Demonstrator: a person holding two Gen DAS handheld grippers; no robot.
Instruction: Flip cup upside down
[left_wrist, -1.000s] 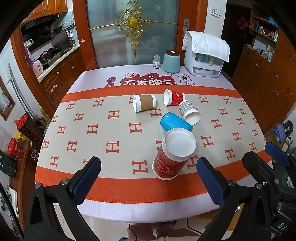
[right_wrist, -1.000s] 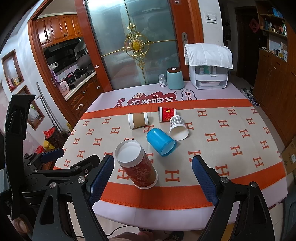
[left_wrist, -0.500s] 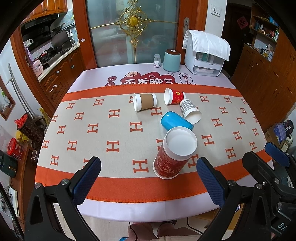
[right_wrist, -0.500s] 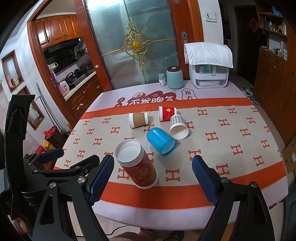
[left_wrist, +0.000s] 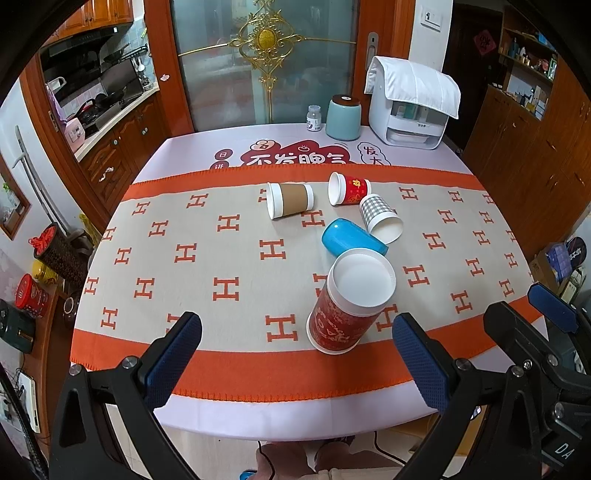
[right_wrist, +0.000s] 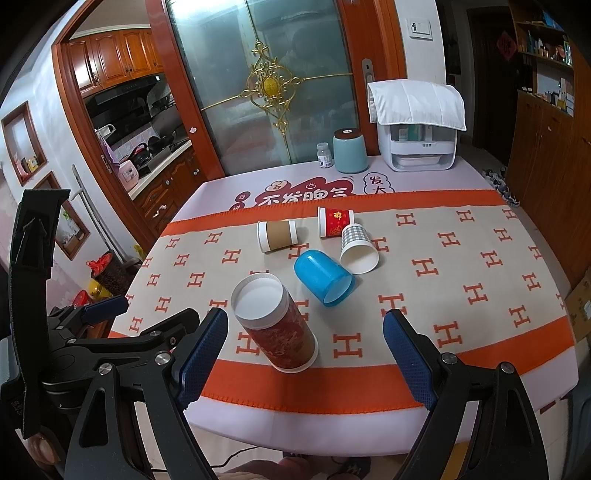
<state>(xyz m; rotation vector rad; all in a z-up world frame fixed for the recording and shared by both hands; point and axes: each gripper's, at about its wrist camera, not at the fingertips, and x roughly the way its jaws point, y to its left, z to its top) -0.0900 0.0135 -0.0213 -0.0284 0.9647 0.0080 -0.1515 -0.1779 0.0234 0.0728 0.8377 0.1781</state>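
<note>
Left gripper (left_wrist: 295, 354) spread wide, blue pads (left_wrist: 173, 354) empty, held back over the near table edge. Right gripper (right_wrist: 304, 356) likewise gaping, nothing between its blue fingers (right_wrist: 203, 350).

Just ahead of both sets of fingers, standing mouth-down on the orange border of the tablecloth (left_wrist: 240, 365): tall red cup (left_wrist: 345, 314) with white base facing up. From the left wrist, ahead and slightly toward the right finger, clear of both pads. From the right wrist, same red cup (right_wrist: 279, 328) close beside the left finger, not touching as far as can be told.

Directly beyond it, lying on its side: blue cup (left_wrist: 351, 236), near the red cup's top in the left view; in the right view blue cup (right_wrist: 323, 277) sits between the fingers, farther out, open mouth turned toward the camera and right.

Farther still, all tipped over: checked paper cup (left_wrist: 380, 218) just past the blue one, small red cup (left_wrist: 349, 190) behind it, brown-sleeved cup (left_wrist: 290, 201) toward the left-finger side.

At the far edge, beyond the fingers' reach: teal canister (left_wrist: 343, 118), small white bottle (left_wrist: 314, 118) beside it, white appliance (left_wrist: 410, 107) under a white cloth.
</note>
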